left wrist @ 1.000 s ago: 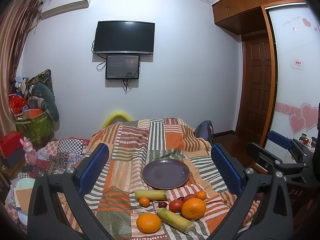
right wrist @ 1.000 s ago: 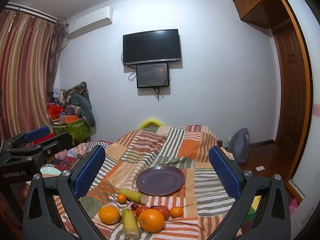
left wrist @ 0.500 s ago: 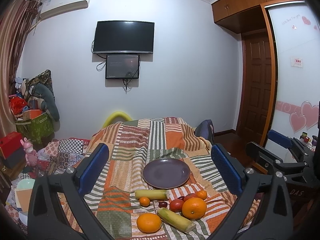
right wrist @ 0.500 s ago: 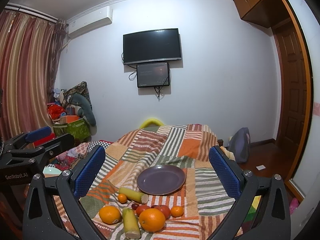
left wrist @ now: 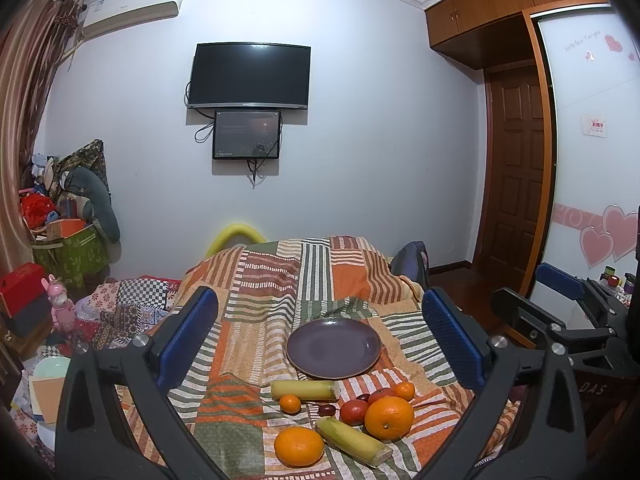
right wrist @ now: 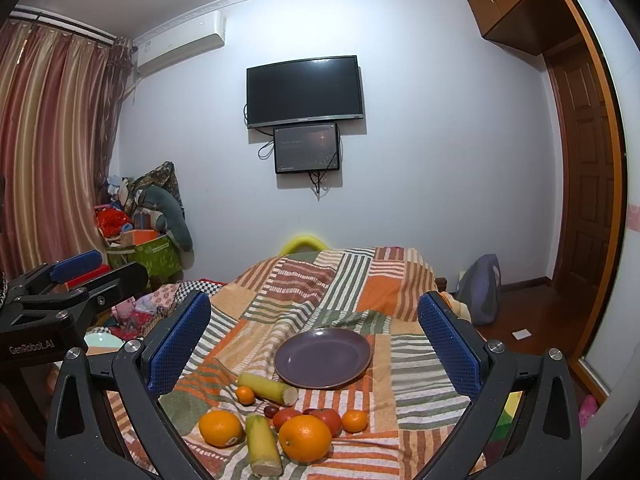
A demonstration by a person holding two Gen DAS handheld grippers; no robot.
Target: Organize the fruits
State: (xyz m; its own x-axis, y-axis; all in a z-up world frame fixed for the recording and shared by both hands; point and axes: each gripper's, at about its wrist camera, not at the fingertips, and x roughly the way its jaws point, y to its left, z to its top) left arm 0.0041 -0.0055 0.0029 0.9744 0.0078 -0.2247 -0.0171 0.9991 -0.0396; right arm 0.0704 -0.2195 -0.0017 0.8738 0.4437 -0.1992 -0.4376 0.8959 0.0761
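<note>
An empty purple plate lies on the patchwork blanket. In front of it lie two big oranges, two small oranges, red tomatoes, a dark date and two yellow-green stalk pieces. The same pile shows in the right wrist view, with a big orange nearest. My left gripper is open and empty above the fruit. My right gripper is open and empty too; it also shows in the left wrist view.
The blanket covers a raised surface that drops off at the far end. Cluttered boxes and bags stand at the left wall. A blue-grey bag sits on the wooden floor at right, near a door.
</note>
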